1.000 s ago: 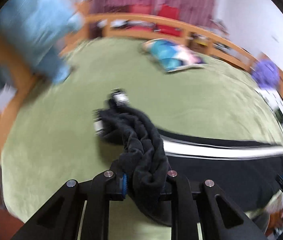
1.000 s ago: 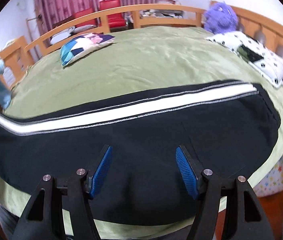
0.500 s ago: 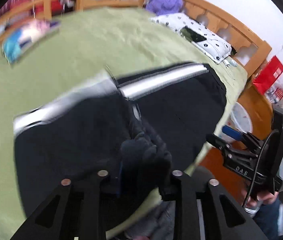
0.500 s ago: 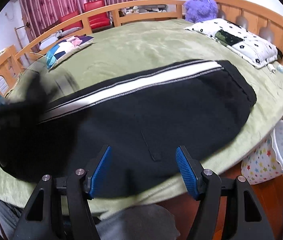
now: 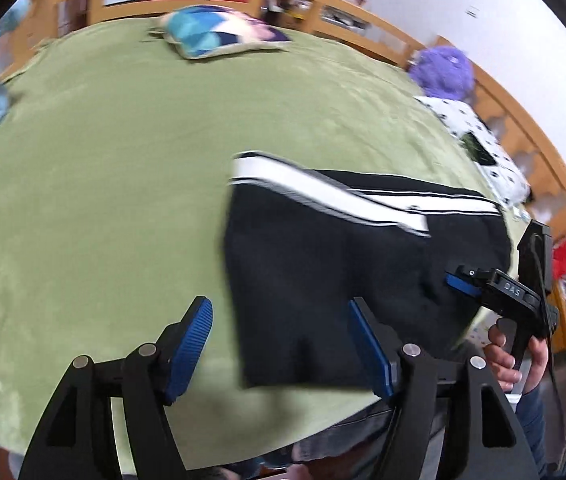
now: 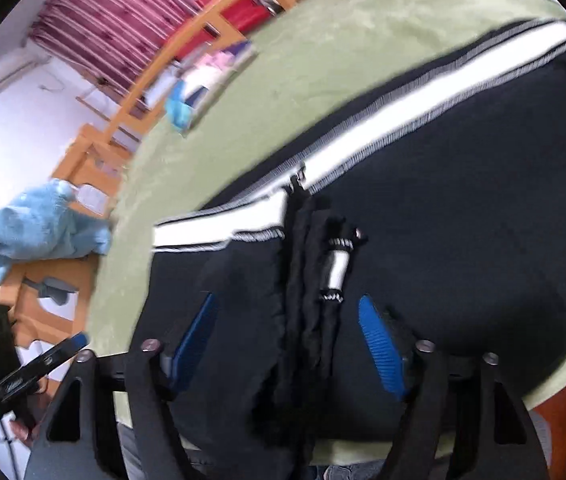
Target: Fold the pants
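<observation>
Black pants (image 5: 323, 264) with a white side stripe lie folded over on the green bedspread (image 5: 103, 168), near its front edge. My left gripper (image 5: 281, 344) is open and empty, over the folded left edge of the pants. My right gripper (image 6: 289, 340) is open over the pants (image 6: 463, 240), with a bunched ridge of cuffs lying between its fingers, not pinched. The right gripper also shows in the left wrist view (image 5: 483, 284) at the pants' right end.
A colourful pillow (image 5: 219, 32) lies at the far side of the bed. A purple plush (image 5: 443, 72) and a spotted pillow (image 5: 479, 140) lie at the right. A blue towel (image 6: 39, 232) hangs on the wooden rail (image 5: 363, 28).
My left gripper carried the bunched leg ends over to the right, laid them on the pants and opened. The right gripper tilted and moved over the fold.
</observation>
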